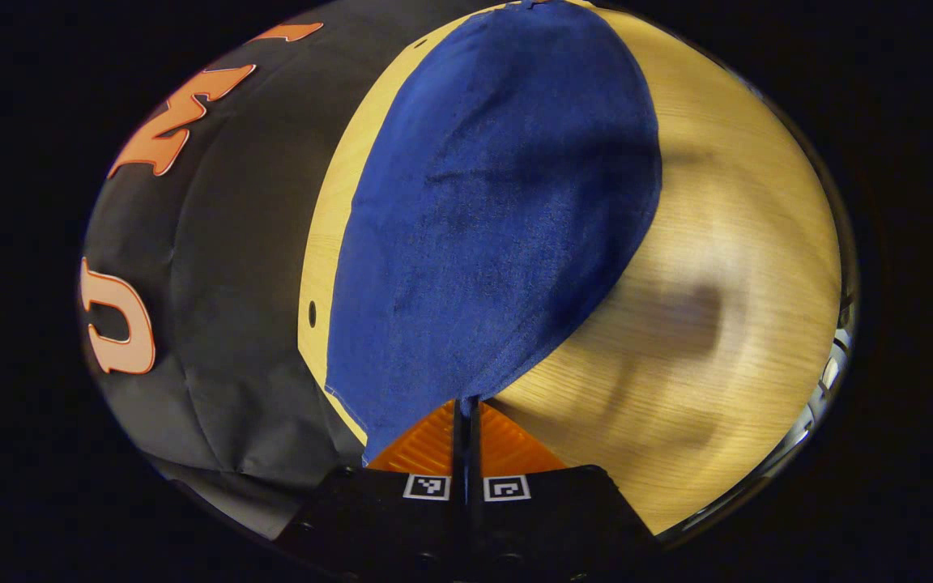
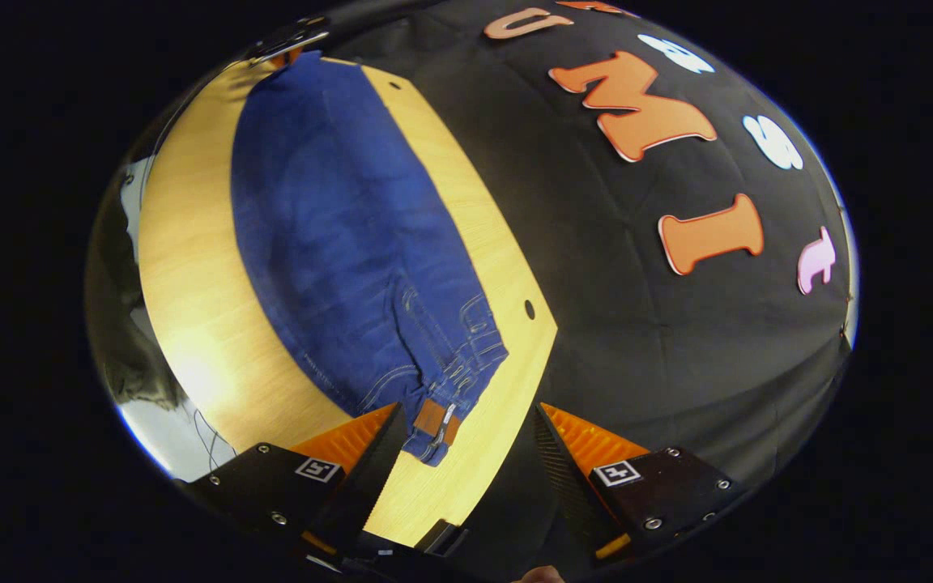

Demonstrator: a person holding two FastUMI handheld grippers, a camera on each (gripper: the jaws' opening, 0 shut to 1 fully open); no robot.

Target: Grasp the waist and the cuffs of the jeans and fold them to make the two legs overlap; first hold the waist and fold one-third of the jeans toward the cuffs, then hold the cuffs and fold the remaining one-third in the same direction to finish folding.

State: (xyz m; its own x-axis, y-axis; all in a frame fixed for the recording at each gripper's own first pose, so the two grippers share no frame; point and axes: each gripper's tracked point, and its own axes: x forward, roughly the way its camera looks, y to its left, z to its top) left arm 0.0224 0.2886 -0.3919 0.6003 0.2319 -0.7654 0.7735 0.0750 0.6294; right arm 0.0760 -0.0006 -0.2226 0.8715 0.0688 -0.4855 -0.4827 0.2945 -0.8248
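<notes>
Denim was pinched right at the tip of the left gripper (image 1: 466,409): its jaws were closed together on the near edge of the jeans (image 1: 491,210), with the two fingers pressed almost flat against each other and the cloth coming out from between them. From there the blue fabric spread away up the left gripper view, lying flat on the wooden tabletop (image 1: 726,267), with a thin strip of wood showing along its left side before the black booth wall started. A blurry shadow sat on the bare wood to the right of the cloth.

Over on the other side, the right gripper (image 2: 466,441) had its jaws wide open, nothing between them. One finger sat just beside the waist end of the jeans (image 2: 337,243), next to the brown patch (image 2: 432,419) on the waistband, but I honestly couldn't tell if it was touching. The other finger hung out past the tabletop edge (image 2: 507,356), over the black cloth. In the right gripper view the jeans ran away from the waistband toward the far end of the tabletop, with the legs looking laid together.
</notes>
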